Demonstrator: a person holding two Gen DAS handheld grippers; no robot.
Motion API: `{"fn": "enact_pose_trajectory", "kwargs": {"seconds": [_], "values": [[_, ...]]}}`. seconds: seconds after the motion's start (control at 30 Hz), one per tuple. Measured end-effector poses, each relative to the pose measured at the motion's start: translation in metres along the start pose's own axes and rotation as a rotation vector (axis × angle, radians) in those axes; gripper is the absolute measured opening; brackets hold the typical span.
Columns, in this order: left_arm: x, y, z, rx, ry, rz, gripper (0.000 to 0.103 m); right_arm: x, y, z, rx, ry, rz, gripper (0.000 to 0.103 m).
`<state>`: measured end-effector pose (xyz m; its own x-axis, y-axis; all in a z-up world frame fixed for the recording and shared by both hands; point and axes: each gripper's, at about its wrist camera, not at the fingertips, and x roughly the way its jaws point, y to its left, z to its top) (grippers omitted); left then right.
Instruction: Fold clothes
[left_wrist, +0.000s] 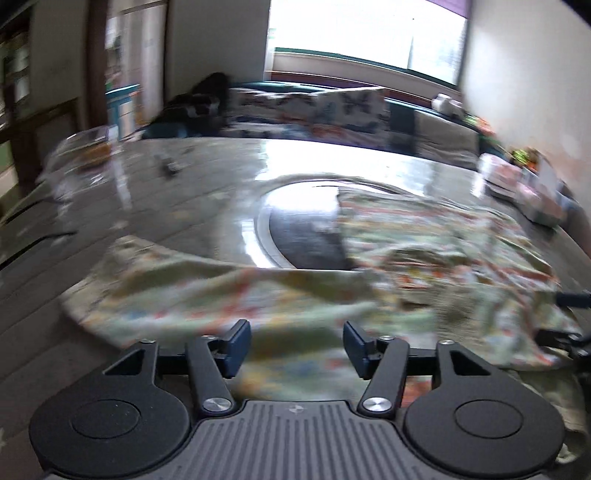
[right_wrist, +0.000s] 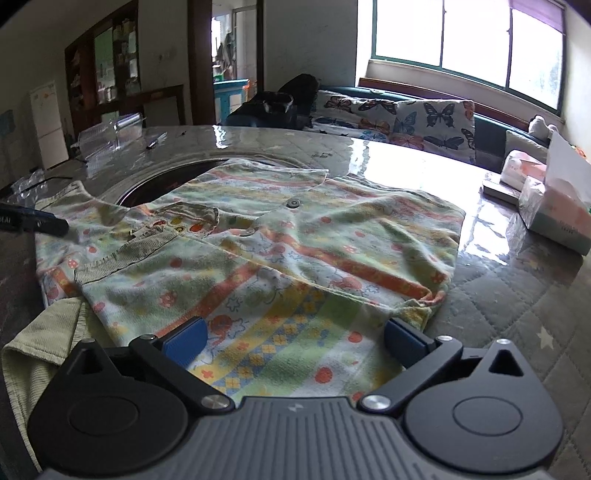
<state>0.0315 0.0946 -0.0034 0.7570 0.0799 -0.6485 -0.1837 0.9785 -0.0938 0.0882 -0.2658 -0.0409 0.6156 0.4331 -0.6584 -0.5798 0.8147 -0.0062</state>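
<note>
left gripper (left_wrist: 297, 345) fingers wide | right gripper (right_wrist: 295, 341) fingers wide | shirt (right_wrist: 280, 240) beneath

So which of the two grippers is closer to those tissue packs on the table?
Right. The tissue packs sit ahead-right of the right gripper; the left gripper is across the printed shirt, farther away.

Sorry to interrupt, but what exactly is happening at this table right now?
A person is folding a small patterned garment spread on the table, with a handheld gripper in each hand. The left gripper and right gripper both hover open at its near edge, gripping nothing. A plain green cloth lies partly under the garment.
</note>
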Motion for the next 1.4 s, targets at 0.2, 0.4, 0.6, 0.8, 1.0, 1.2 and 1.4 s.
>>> {"fn": "enact_pose_trajectory", "kwargs": {"seconds": [0.2, 0.4, 0.6, 0.8, 1.0, 1.2, 1.4], "values": [[-0.011, 0.032, 0.003, -0.057, -0.045, 0.101, 0.087, -0.009, 0.022, 0.022, -0.021, -0.005, 0.044, 0.103], [-0.011, 0.06, 0.007, -0.138, -0.064, 0.17, 0.093, 0.016, 0.054, 0.031, -0.103, 0.02, 0.064, 0.103], [-0.003, 0.094, 0.01, -0.235, -0.059, 0.244, 0.09, 0.019, 0.055, 0.03, -0.09, 0.027, 0.062, 0.103], [0.008, 0.122, 0.014, -0.332, -0.039, 0.281, 0.069, -0.004, 0.046, 0.037, -0.049, -0.039, 0.058, 0.103], [0.012, 0.121, 0.015, -0.304, -0.048, 0.322, 0.048, -0.015, 0.041, 0.037, -0.008, -0.071, 0.052, 0.103], [0.014, 0.123, 0.016, -0.301, -0.054, 0.337, 0.016, -0.022, 0.038, 0.032, 0.022, -0.089, 0.045, 0.103], [0.0, 0.116, 0.024, -0.368, -0.077, 0.225, 0.01, -0.033, 0.025, 0.025, 0.054, -0.117, 0.015, 0.101]]}}
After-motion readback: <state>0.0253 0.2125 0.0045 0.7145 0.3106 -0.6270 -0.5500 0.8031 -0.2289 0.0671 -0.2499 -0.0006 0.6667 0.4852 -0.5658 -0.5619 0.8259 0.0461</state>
